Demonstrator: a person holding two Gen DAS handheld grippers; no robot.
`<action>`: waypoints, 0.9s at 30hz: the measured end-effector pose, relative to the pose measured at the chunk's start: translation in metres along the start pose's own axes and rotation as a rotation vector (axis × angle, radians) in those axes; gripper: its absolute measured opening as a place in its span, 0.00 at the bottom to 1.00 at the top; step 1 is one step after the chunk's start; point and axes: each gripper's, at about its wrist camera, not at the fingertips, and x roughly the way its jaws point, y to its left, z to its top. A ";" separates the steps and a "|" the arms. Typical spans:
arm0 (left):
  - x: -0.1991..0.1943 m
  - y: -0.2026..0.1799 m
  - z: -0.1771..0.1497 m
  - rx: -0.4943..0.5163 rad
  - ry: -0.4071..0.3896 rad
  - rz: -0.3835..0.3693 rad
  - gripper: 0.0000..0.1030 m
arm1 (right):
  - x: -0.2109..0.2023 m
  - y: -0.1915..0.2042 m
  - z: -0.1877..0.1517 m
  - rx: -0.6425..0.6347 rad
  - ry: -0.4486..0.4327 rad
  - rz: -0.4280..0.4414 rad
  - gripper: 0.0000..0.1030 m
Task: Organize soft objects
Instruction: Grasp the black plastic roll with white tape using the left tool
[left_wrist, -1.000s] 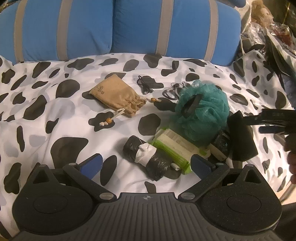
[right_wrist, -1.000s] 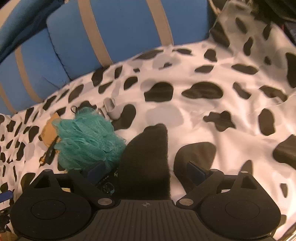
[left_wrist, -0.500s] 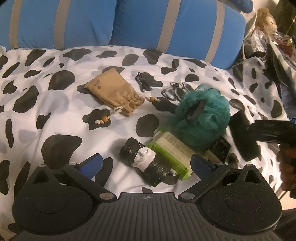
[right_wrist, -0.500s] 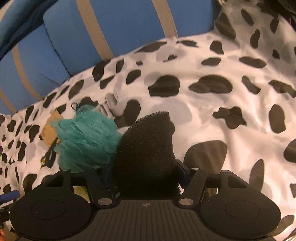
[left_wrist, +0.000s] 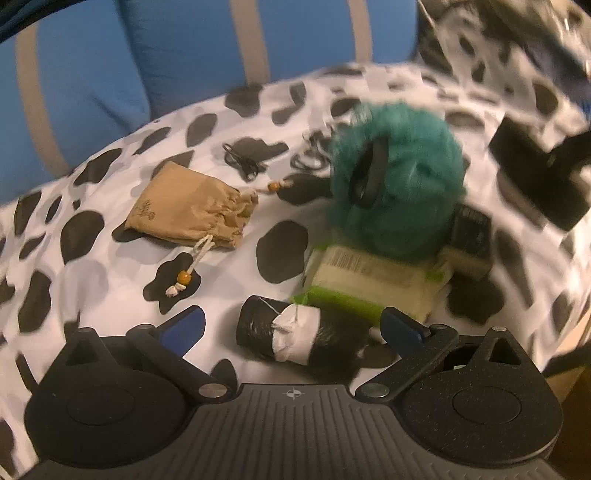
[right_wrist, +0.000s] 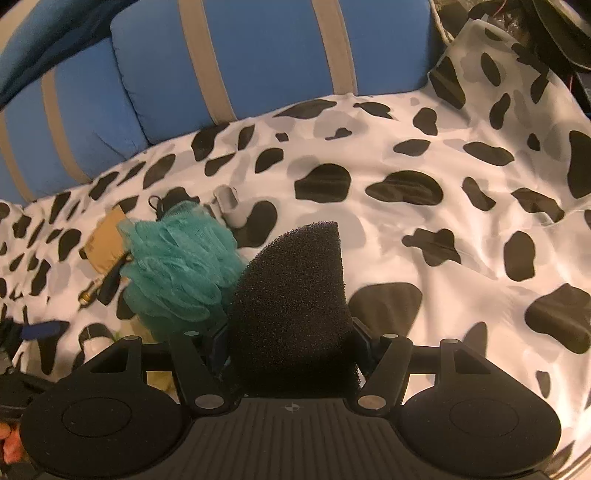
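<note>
My right gripper (right_wrist: 291, 341) is shut on a black foam sponge (right_wrist: 295, 302), which sticks up between the pads just above the cow-print cover (right_wrist: 424, 229). In the left wrist view the same sponge (left_wrist: 532, 177) hangs at the far right. A teal bath loofah (left_wrist: 399, 177) lies in the middle, resting on a green and white pack (left_wrist: 369, 280). A tan drawstring pouch (left_wrist: 192, 210) lies to its left. My left gripper (left_wrist: 291, 325) is open, low over a black roll with a white band (left_wrist: 295, 334) that lies between its fingers.
Blue cushions with beige stripes (left_wrist: 184, 74) back the cover. Black cables (left_wrist: 243, 162) and a small dark box (left_wrist: 471, 230) lie around the loofah. Dark clutter sits at the cover's far right (right_wrist: 554, 33). Open cover stretches right of the sponge.
The right jaws closed on the black sponge and keep hold of it. The left gripper dropped closer to the black roll and rolled, so its view now tilts.
</note>
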 end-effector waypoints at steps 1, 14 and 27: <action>0.005 -0.001 0.000 0.028 0.012 0.004 1.00 | -0.001 0.001 -0.001 -0.005 0.005 -0.008 0.65; 0.042 0.012 -0.006 0.012 0.126 -0.110 0.83 | -0.011 0.021 -0.015 -0.134 0.022 -0.160 0.65; 0.012 0.014 -0.001 -0.054 0.033 -0.073 0.80 | -0.030 0.044 -0.022 -0.230 -0.034 -0.232 0.65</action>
